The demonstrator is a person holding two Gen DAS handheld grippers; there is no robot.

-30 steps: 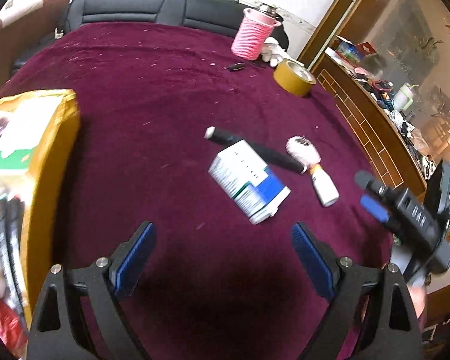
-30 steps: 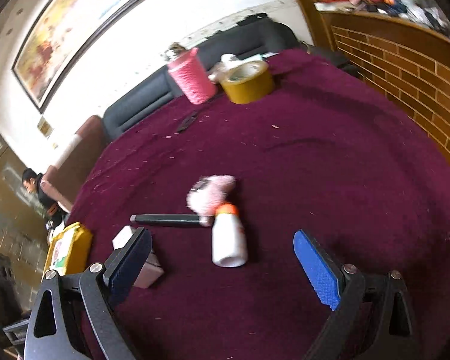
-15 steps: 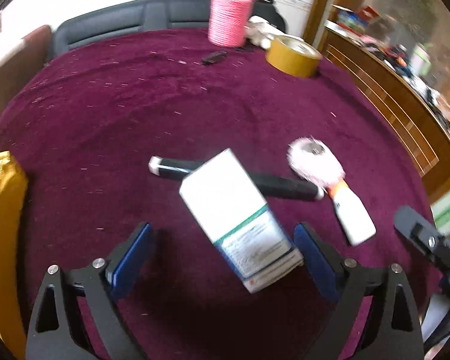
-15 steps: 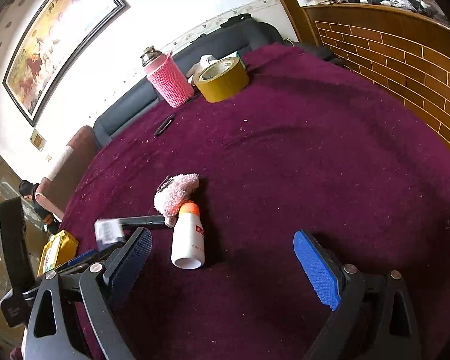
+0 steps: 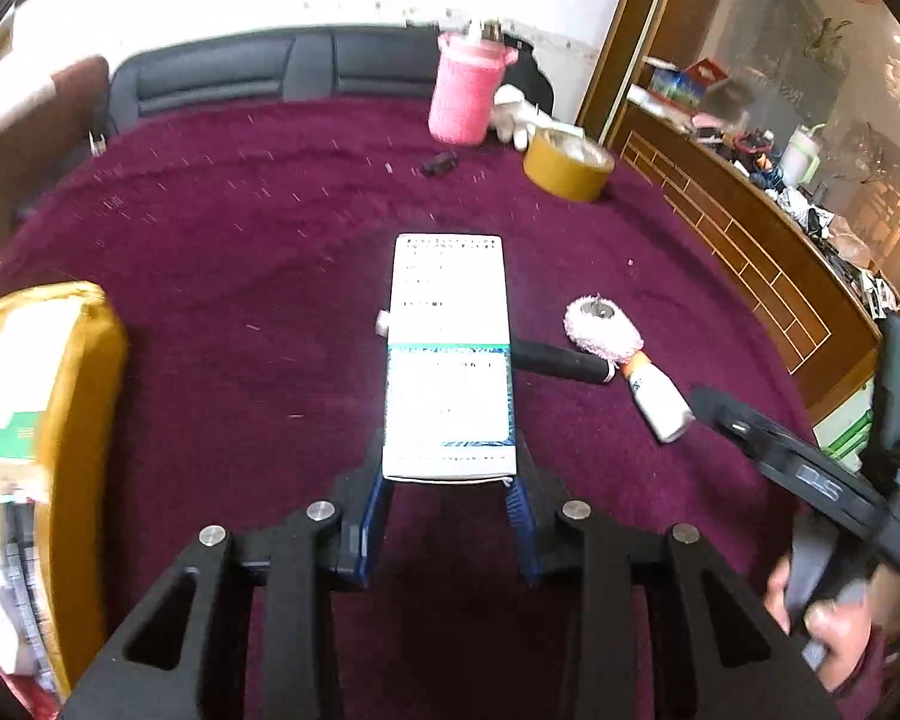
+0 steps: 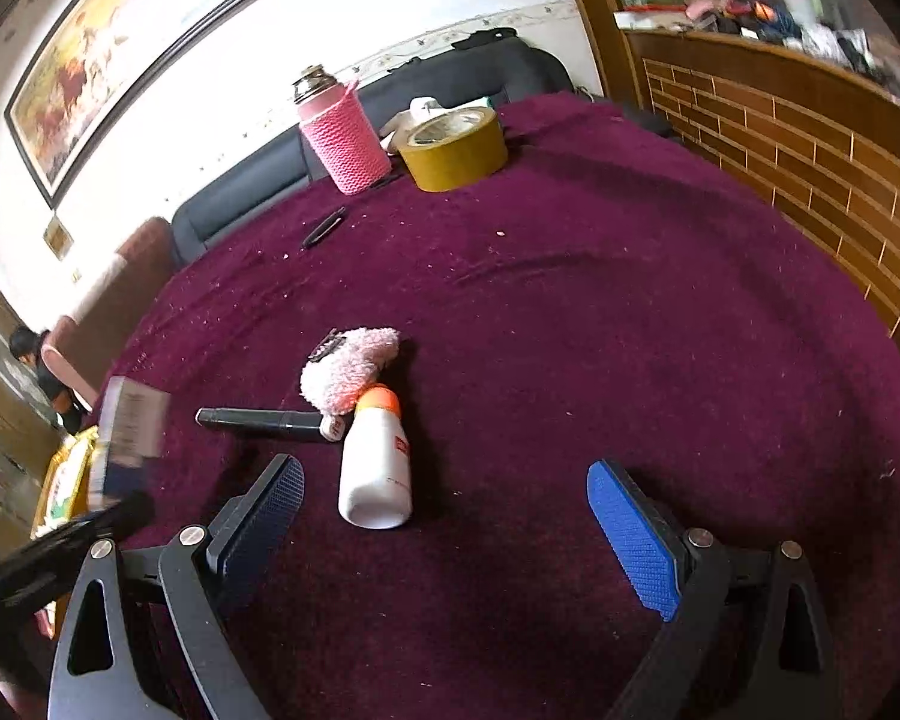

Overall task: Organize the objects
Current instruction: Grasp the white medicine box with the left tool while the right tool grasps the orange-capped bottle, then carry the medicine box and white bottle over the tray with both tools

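Maroon velvet-covered desk [image 5: 210,252], lint-flecked. Left gripper [image 5: 450,516]: jaws closing, blue pads pressed on the near end of a white rectangular carton with green band [image 5: 448,354], which is raised off the cloth and points far. Right gripper [image 6: 444,516]: jaws released, nothing between them. Just beyond: white plastic bottle with orange cap [image 6: 373,463] lying flat, touching a pink fluffy pouch [image 6: 348,371] and a black cylindrical pen-like tube [image 6: 258,420]. Far edge: pink knit-sleeved flask [image 6: 343,141], yellow tape roll [image 6: 456,147]. Left edge: yellow packet [image 5: 36,420].
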